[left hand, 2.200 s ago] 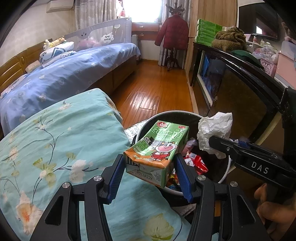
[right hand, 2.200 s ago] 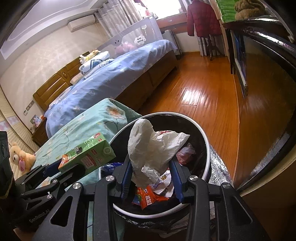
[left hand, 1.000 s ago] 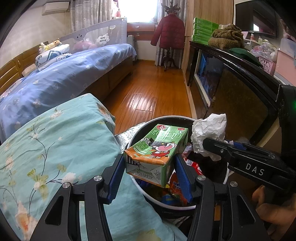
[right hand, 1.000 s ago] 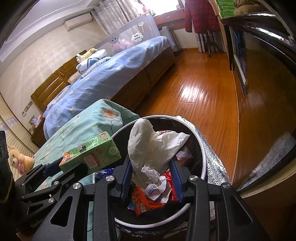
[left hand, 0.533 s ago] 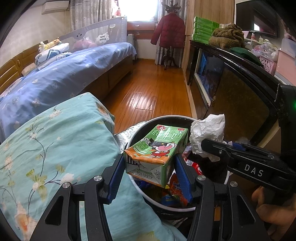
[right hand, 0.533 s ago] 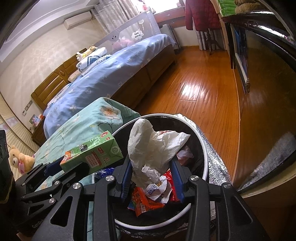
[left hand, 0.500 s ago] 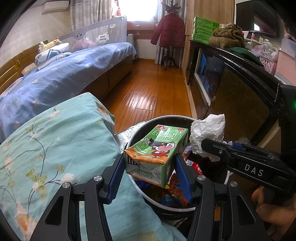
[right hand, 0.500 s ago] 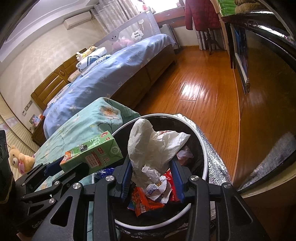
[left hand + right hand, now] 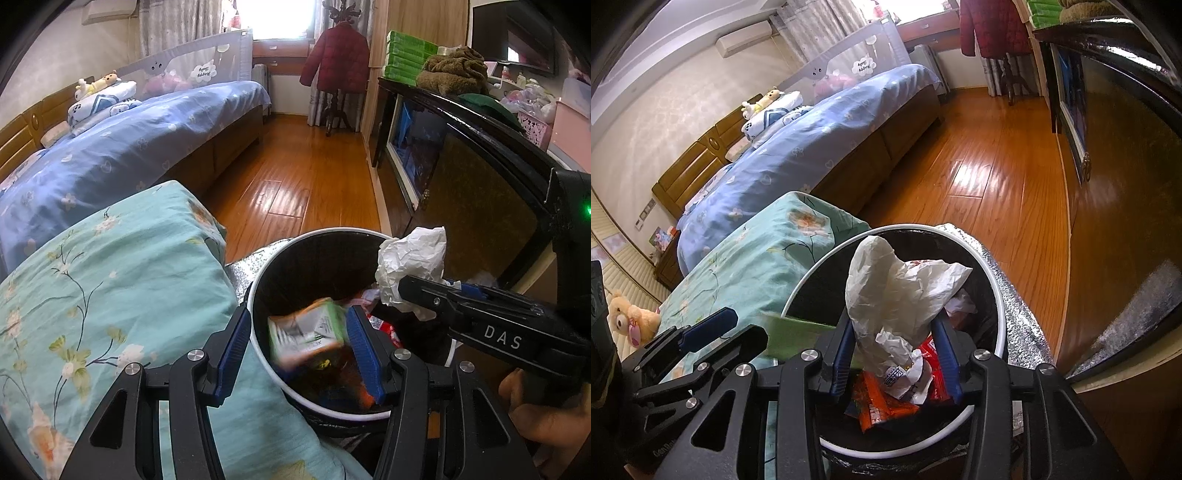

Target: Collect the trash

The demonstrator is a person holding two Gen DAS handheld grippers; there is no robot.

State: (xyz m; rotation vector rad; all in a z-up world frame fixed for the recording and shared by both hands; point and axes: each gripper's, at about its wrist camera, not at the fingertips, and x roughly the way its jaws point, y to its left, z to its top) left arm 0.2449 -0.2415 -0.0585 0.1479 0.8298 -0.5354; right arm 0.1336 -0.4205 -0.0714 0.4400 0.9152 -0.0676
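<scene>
A round bin [image 9: 325, 230] with a white rim and black liner stands below both grippers, with several snack wrappers [image 9: 875, 402] inside. The green milk carton [image 9: 306, 332] is blurred and loose, dropping into the bin between the pads of my open left gripper [image 9: 297, 354]. In the right wrist view the carton [image 9: 798, 332] shows as a green smear under the left gripper [image 9: 731, 332]. My right gripper [image 9: 895, 354] holds a crumpled white paper [image 9: 905, 295] upright over the bin [image 9: 997, 295]. Its jaws are opening, with the paper still standing between them.
A teal floral quilt [image 9: 110, 277] lies against the bin's left side, with a blue bed [image 9: 129, 147] beyond it. A dark glossy cabinet [image 9: 461, 184] runs along the right. Wooden floor [image 9: 303, 166] stretches ahead. A person's hand [image 9: 546, 417] holds the right gripper. A silver mat [image 9: 1019, 332] lies under the bin.
The green carton has left the left gripper's pads and is falling into the bin. The right gripper's pads have spread slightly; the paper stays in place.
</scene>
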